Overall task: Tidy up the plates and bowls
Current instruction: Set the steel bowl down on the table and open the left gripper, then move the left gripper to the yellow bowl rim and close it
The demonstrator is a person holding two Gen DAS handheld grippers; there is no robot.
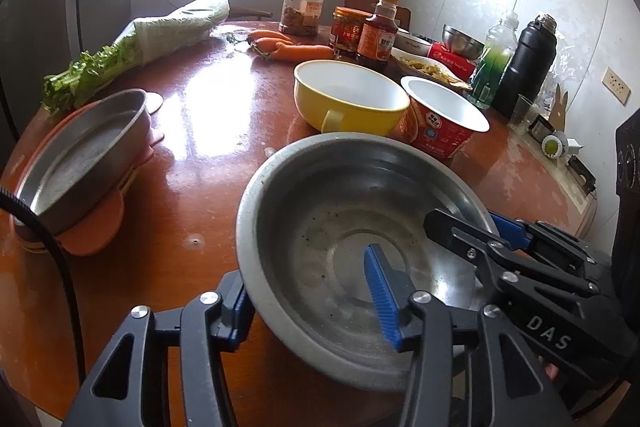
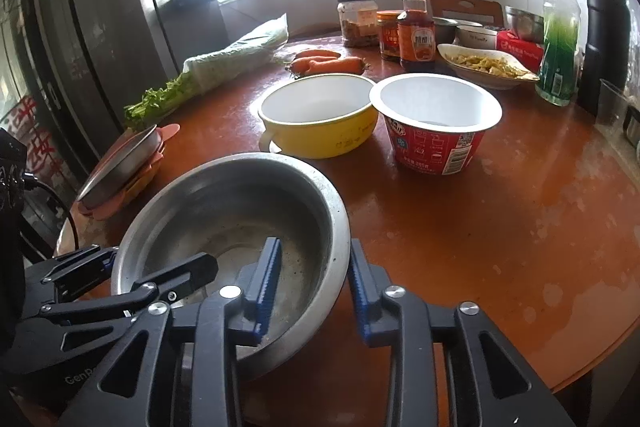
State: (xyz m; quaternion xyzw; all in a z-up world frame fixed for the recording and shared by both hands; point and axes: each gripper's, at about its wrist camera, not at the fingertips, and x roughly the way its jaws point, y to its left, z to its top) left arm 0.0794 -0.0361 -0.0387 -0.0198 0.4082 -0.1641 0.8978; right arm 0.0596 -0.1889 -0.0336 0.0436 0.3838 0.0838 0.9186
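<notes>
We found the round red-brown counter crowded, with the big steel bowl sitting at its near edge. Both tongs straddled that bowl's rim. The left tongs stood partly open at the near-left rim, one blue pad inside the bowl and the other outside, clear of the metal. The right tongs were parted a little less at the near-right rim, the wall between the pads, and we could not tell whether either pad touched it.

To the left, a steel plate lay tilted on a pink tray. Beyond the big bowl stood a yellow bowl with a white inside, and just right of it, touching or nearly so, a red noodle cup. Farther off we saw bagged greens, a dish of food, a green bottle, a black flask, carrots and sauce jars.
</notes>
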